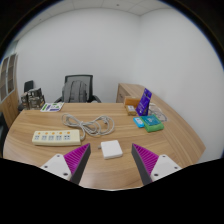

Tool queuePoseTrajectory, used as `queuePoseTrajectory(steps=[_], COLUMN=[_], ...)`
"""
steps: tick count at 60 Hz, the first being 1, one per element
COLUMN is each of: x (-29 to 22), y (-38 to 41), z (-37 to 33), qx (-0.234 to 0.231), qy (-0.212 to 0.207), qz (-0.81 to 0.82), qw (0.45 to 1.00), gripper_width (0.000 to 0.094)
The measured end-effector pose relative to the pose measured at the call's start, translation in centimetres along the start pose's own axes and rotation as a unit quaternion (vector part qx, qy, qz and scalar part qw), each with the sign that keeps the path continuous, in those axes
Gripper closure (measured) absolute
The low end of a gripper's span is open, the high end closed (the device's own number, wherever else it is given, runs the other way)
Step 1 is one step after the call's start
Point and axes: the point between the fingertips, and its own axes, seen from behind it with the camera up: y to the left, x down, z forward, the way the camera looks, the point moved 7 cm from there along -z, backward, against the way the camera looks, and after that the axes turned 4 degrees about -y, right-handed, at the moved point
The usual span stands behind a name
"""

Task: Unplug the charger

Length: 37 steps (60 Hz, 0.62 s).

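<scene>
A white square charger (pixel 111 149) lies flat on the wooden desk (pixel 170 150), just ahead of my fingers and between their lines. A coiled white cable (pixel 90 124) lies beyond it. A white power strip (pixel 55 135) lies to the left of the cable. My gripper (pixel 112 160) is open, its purple pads (pixel 77 157) wide apart, with nothing between them. The charger is not plugged into the strip as far as I can see.
A black office chair (pixel 80 88) stands behind the desk. A purple item (pixel 145 100) and a teal box (pixel 152 124) sit at the right. Small objects (pixel 34 98) are at the far left.
</scene>
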Motion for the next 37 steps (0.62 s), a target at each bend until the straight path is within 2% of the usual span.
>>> queuePoseTrajectory(steps=[18,37], x=[0.6,0.9], y=[2.2,4.1], z=[-11.6,-15.9], qx=[0.034,0.031], qy=[-0.019,-0.031], qz=[-0.006,-0.01], qw=[0.999,0.999], gripper_width=[0.0076,0.0075])
